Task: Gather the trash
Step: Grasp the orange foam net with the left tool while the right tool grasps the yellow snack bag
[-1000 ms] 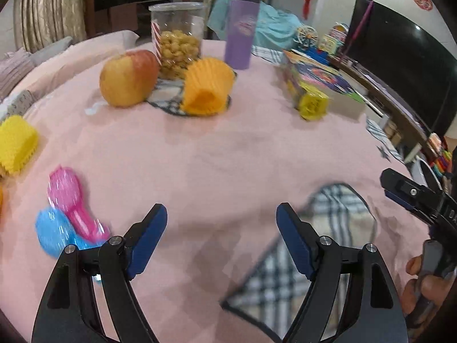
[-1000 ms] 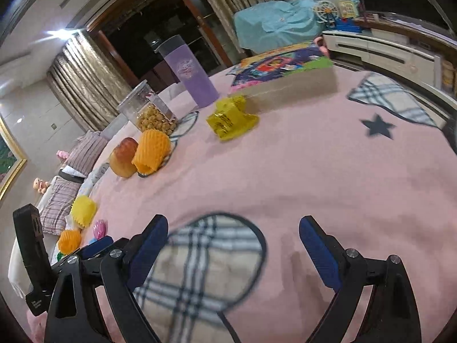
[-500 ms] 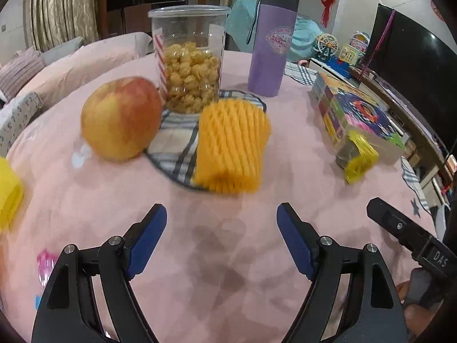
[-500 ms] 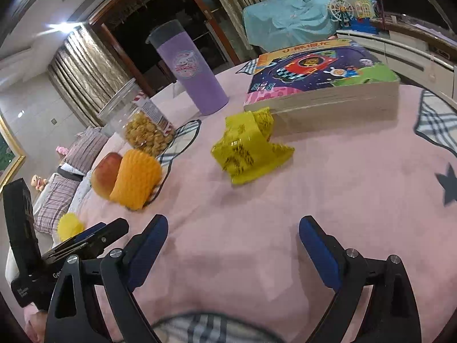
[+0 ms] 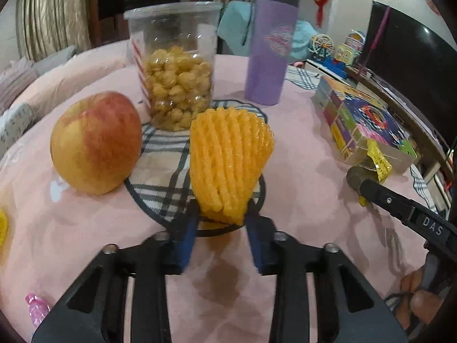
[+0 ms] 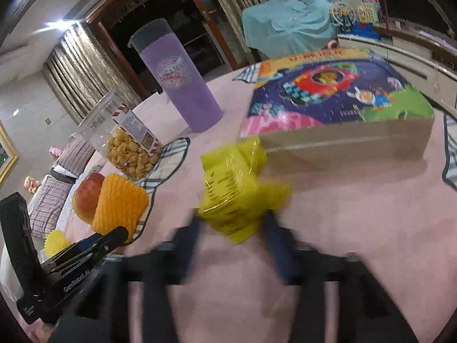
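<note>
Left gripper (image 5: 221, 223), wide a second ago, is closing on the orange foam net (image 5: 228, 160) beside the apple (image 5: 95, 143). Right gripper (image 6: 232, 228) likewise closing around the yellow wrapper (image 6: 234, 188) by the book (image 6: 337, 108). Both trash pieces look nearly secured; lift next.

— What sits on the table (image 5: 300, 148) from the left gripper's (image 5: 221, 223) side?

— The foam fruit net (image 5: 228, 160) lies right in front of it, its near end between the 2 closing jaws. The apple (image 5: 95, 143) is to the net's left, the snack jar (image 5: 174, 74) behind both, and the tumbler (image 5: 270, 48) to the jar's right.

— And on the right?

— The book (image 6: 337, 105) lies there, the crumpled wrapper (image 6: 234, 188) against its near corner. The right gripper (image 6: 232, 225) is at the wrapper's near edge, jaws closing either side of it.
</note>
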